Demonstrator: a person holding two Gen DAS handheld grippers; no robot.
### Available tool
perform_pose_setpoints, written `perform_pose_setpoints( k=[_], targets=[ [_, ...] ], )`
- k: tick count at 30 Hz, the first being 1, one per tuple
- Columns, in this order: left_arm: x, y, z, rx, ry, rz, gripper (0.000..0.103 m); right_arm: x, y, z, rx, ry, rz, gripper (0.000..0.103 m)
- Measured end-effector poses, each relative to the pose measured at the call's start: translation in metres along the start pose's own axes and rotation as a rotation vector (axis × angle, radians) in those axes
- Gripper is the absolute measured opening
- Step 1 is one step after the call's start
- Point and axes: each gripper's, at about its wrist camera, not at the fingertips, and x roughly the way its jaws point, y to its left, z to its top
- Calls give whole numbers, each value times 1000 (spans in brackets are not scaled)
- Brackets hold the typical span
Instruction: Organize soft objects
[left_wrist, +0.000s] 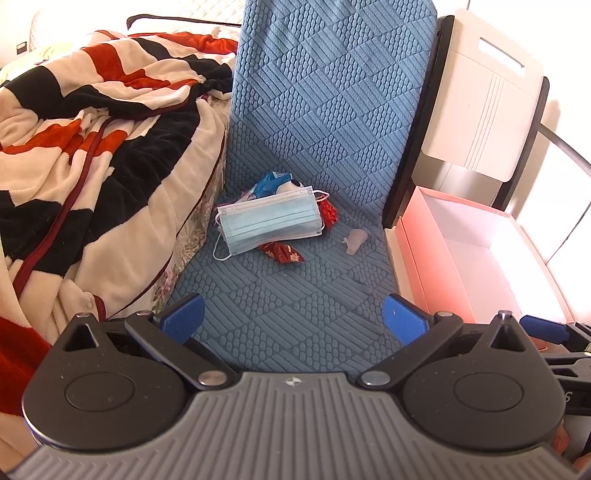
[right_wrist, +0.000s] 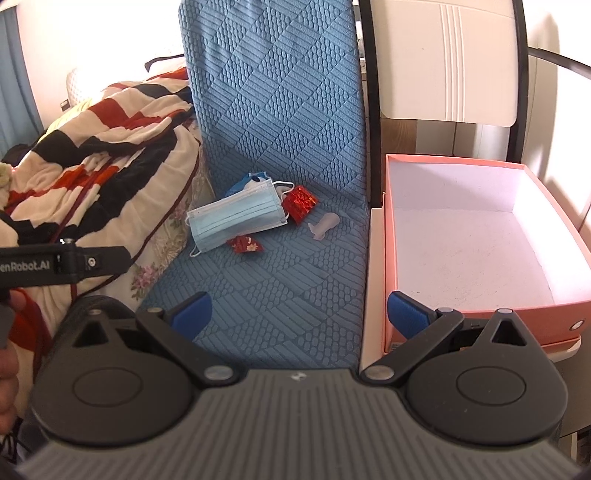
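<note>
Two hand-held grippers, left (left_wrist: 293, 319) and right (right_wrist: 299, 314), hover spread wide and empty above the blue seat cushion (right_wrist: 280, 273). A striped blanket (left_wrist: 92, 147) crowds the cushion's left; a pink box (right_wrist: 480, 240) sits right. The face mask (left_wrist: 269, 223) lies well ahead, atop red packets (left_wrist: 282, 253).

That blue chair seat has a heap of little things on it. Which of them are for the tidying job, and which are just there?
For the job:
face mask
two red packets
blue and white soft toy
small pale rubbery piece
pink box
left claw, right claw, both open

Just there:
striped blanket
blue chair cover
white chair back
</note>
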Motion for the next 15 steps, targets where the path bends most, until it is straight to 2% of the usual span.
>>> perform_pose_setpoints(
  k=[7, 15],
  targets=[
    [11, 2, 5, 2, -1, 6, 103, 9, 0, 5, -7, 12, 15, 103],
    [30, -1, 9, 59, -9, 13, 103, 22, -2, 12, -11, 24, -1, 103]
  ],
)
